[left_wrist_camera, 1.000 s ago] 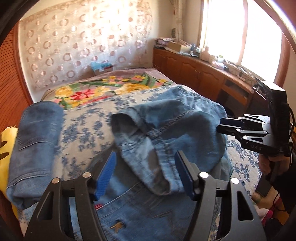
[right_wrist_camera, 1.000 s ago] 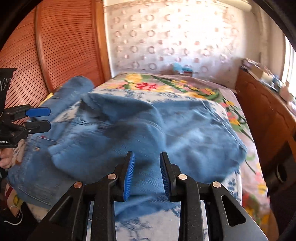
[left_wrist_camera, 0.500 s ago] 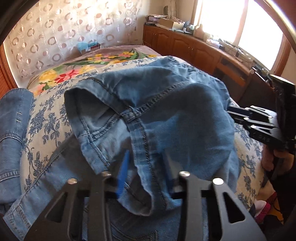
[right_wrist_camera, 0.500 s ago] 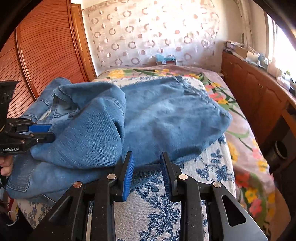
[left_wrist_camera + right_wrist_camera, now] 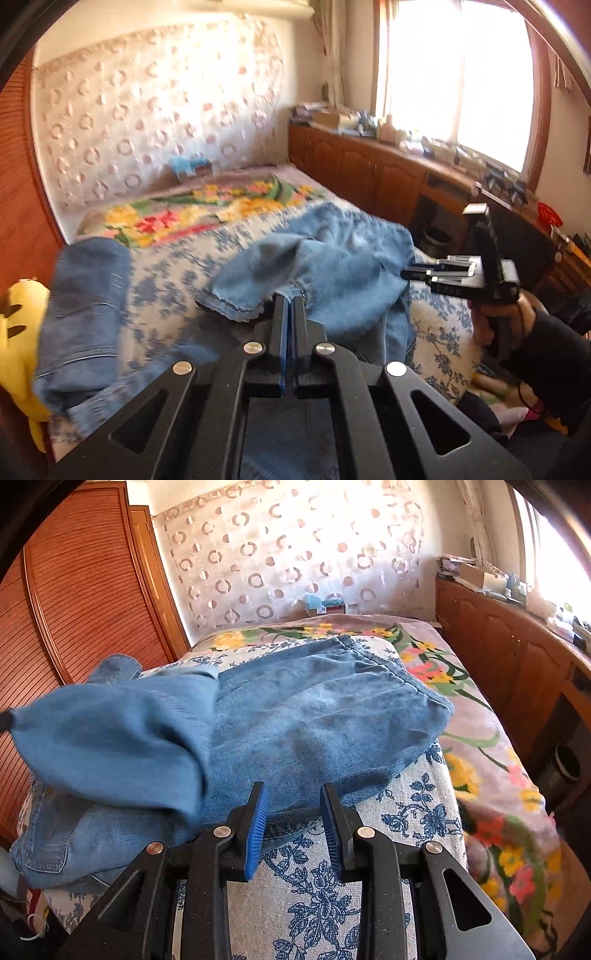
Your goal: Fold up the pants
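The yellow plush toy [image 5: 22,332] sits at the bed's left edge, next to a rolled or folded bundle of denim [image 5: 85,306] that seems to be a separate garment. To the right of it, on the blue-flowered bedspread [image 5: 166,273], lie the pants [image 5: 332,258], heaped rather than flat. The left claw [image 5: 290,301] is fully closed and pinches a hemmed edge of the denim, holding that flap raised. Further right, the right claw [image 5: 410,269] hovers beside the cloth; in its own view [image 5: 293,801] its jaws stand partly open at the near edge of the pants [image 5: 314,720], apparently gripping nothing.

The fold looks to be early: one layer is doubled over, yet the fabric is still bunched and needs smoothing and further folds.

The left view alone shows the toy, the bundle and the person's hand [image 5: 495,321]. The right view alone shows the smooth waistband end of the pants and the slatted wardrobe door [image 5: 81,609].
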### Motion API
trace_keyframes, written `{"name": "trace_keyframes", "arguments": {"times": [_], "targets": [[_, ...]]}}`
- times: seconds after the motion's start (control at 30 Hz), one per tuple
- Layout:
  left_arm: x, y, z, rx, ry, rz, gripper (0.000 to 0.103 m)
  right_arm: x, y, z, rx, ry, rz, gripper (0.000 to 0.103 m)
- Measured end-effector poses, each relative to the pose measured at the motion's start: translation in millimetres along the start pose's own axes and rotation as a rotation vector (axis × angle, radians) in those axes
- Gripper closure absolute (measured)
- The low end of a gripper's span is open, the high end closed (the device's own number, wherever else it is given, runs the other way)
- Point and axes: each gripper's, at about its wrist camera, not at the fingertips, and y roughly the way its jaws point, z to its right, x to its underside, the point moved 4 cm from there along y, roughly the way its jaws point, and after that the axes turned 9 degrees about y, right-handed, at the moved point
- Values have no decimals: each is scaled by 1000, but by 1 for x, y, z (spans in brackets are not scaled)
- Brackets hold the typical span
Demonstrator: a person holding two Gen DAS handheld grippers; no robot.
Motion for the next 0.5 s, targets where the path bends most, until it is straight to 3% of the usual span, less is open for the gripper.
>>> {"name": "trace_keyframes", "arguments": {"times": [0.23, 0.43, 0.5], "targets": [[13, -49, -17, -32, -28, 33, 101, -5, -1, -3, -44, 8, 9, 73], [37, -44, -23, -34, -58, -22, 100, -15, -15, -38, -117, -52, 30, 73], [42, -40, -26, -52, -63, -38, 90, -17, -16, -54, -145, -83, 25, 73]]}}
